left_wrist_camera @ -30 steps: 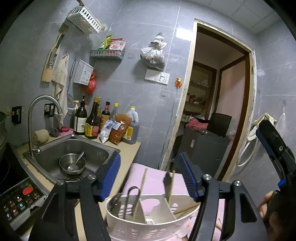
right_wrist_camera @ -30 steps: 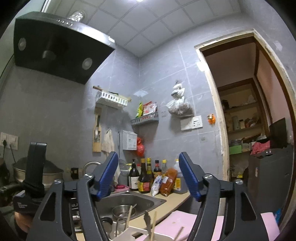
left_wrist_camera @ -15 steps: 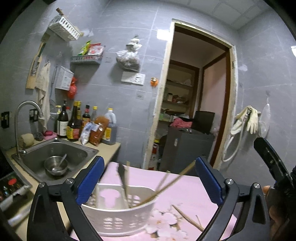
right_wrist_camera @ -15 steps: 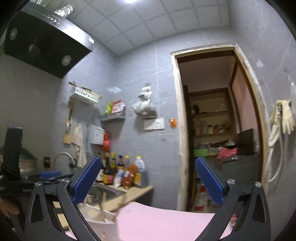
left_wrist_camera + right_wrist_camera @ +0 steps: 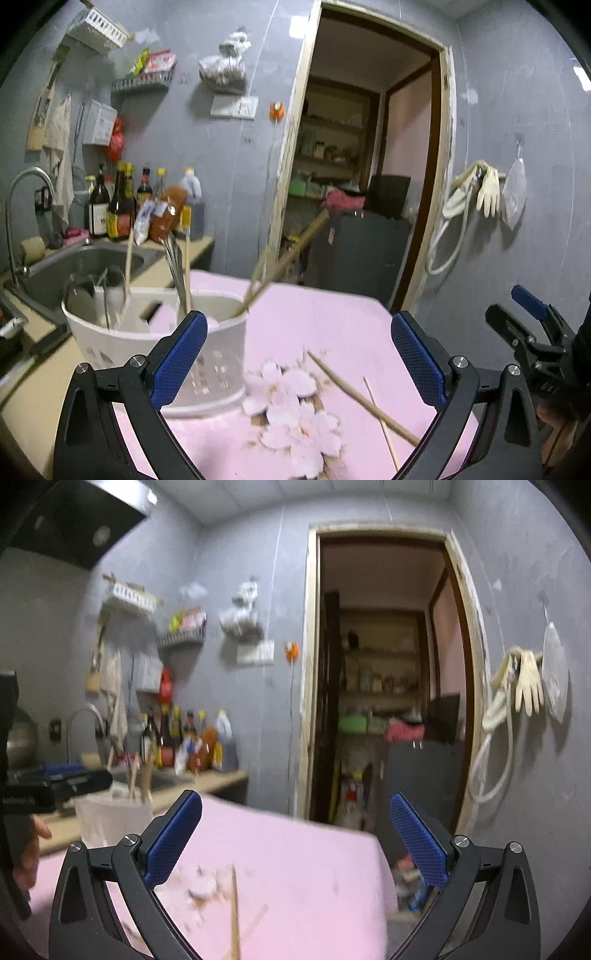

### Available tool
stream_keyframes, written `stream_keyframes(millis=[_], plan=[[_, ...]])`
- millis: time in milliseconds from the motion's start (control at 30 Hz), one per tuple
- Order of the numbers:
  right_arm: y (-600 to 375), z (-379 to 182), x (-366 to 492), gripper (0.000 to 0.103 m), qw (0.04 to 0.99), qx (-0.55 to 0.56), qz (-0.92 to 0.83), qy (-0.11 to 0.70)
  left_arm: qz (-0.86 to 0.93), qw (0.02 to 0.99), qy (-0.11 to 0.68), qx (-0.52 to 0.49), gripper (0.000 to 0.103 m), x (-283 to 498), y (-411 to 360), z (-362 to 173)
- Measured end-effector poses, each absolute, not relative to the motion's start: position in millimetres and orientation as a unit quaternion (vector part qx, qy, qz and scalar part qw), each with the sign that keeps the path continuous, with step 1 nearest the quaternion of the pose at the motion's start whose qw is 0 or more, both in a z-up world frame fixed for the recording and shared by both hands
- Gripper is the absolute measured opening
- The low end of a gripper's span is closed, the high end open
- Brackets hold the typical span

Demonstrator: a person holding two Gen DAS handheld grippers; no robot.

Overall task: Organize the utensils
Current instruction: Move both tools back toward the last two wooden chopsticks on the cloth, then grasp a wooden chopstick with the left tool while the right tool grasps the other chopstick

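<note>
A white plastic utensil caddy (image 5: pixel 162 350) stands on the pink floral table (image 5: pixel 295 325) at the left. It holds chopsticks, metal utensils and a long wooden stick that leans out to the right. Two loose chopsticks (image 5: pixel 364 397) lie on the table to its right. My left gripper (image 5: pixel 295 354) is open and empty above the table, beside the caddy. My right gripper (image 5: pixel 295 838) is open and empty over the table; a loose chopstick (image 5: pixel 233 912) lies below it. The caddy (image 5: pixel 110 823) also shows blurred at the left of the right wrist view.
A steel sink (image 5: pixel 74 266) with a tap and a row of sauce bottles (image 5: pixel 122 206) stand on the counter to the left. An open doorway (image 5: pixel 362 177) lies behind the table. Gloves (image 5: pixel 485 188) hang on the right wall. The table's right edge (image 5: pixel 380 871) drops off.
Both grippers have opened wider and swung right and down. The caddy has shifted from between the left fingers to the left. The loose chopsticks on the table have come into view.
</note>
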State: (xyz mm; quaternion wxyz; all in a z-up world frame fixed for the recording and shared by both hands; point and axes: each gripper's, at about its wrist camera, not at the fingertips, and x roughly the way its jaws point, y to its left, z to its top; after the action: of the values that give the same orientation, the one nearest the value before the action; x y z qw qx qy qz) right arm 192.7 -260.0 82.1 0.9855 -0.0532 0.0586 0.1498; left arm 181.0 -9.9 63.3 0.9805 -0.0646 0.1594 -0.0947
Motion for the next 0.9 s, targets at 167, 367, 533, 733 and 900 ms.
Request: stream_keyframes(millis=[167, 367, 533, 733, 900], plan=[[-268.3, 57.7, 191.8, 0.103, 0.981, -0.064, 0.146, 0.111, -0.093, 0.977, 0.184, -0.058, 0.098, 181.2, -22.4, 42.4], [-265.8, 36.9, 195.8, 0.098, 0.967, -0.082, 0.165, 0.176, -0.105, 0.965, 0.234, -0.044, 0.098, 185.8, -35.0, 19.4], [-256.6, 18.4, 206.8, 0.069, 0.941, -0.101, 0.202, 0.253, -0.120, 0.947, 0.295, -0.038, 0.098, 197.5, -40.9, -0.4], [-244.0, 0.5, 218.5, 0.043, 0.902, -0.114, 0.252, 0.332, -0.124, 0.929, 0.348, -0.031, 0.098, 209.3, -43.5, -15.7], [-230.6, -13.4, 221.7, 0.033, 0.876, -0.132, 0.274, 0.374, -0.122, 0.924, 0.363, -0.027, 0.098, 210.4, -42.9, -21.0]])
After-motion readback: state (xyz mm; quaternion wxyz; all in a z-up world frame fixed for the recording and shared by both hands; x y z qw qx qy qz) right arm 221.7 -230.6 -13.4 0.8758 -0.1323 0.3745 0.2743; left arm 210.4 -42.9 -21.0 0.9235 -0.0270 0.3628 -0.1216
